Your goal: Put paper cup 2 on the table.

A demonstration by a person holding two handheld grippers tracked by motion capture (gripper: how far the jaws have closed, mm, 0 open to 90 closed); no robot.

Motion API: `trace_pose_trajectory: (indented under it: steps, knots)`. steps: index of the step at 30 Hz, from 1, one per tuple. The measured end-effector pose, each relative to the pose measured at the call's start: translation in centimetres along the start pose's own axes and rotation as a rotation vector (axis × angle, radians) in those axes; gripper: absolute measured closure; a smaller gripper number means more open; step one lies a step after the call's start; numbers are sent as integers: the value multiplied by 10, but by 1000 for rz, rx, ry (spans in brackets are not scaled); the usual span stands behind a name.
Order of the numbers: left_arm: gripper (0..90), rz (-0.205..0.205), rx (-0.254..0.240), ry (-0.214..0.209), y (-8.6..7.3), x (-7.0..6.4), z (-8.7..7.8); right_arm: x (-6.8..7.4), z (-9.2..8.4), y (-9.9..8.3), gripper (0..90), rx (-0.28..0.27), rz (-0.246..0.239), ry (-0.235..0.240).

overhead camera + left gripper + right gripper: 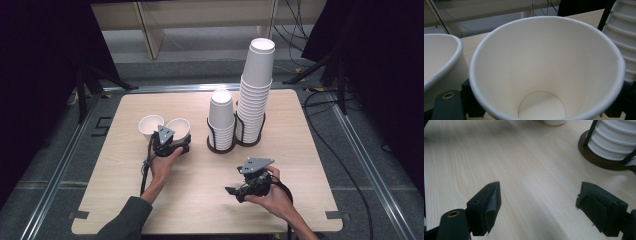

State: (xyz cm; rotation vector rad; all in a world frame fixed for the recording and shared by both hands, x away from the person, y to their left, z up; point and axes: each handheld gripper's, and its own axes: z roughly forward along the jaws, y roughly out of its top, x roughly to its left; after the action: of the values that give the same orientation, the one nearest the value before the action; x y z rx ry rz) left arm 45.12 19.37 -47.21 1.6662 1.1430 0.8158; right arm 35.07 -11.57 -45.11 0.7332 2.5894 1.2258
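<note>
- Resting low over the near part of the surface [200,200], the right tool [539,205] has its jaws spread wide with nothing between them; it should wait there, clear of the cup work.
- Farther in, the left tool [169,143] appears to clasp a paper cup [546,70] around its lower wall, mouth up, just beside a second cup [150,126].
- Squeeze lightly, I judge, since thin paper buckles easily.
- Beyond stand the short stack [221,117] and tall stack [256,90] in a dark holder [599,157]; approach them level and slowly.
</note>
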Motion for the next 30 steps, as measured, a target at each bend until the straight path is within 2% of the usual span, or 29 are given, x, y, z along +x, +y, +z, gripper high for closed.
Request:
trace_pose_trajectory:
  steps: [2,8,14,20,21,28,30]
  knots:
    - [149,4,14,5,0,-1,0,0,0,0,192,-2,3,1]
    - [133,18,14,24,-2,-3,1,0,0,0,192,-6,-11,0]
    - [125,33,13,20,-5,-3,0,0,0,1,192,-7,-18,-1]
    - [130,61,35,19,-9,-5,-3,0,0,1,192,-3,-21,2]
    - [132,48,33,20,-10,-5,-4,1,0,1,192,-5,-20,0]
    - [137,73,51,20,-14,-6,-10,1,0,1,192,0,-13,10]
    - [139,69,51,14,-15,-5,-11,2,0,1,192,-2,-10,11]
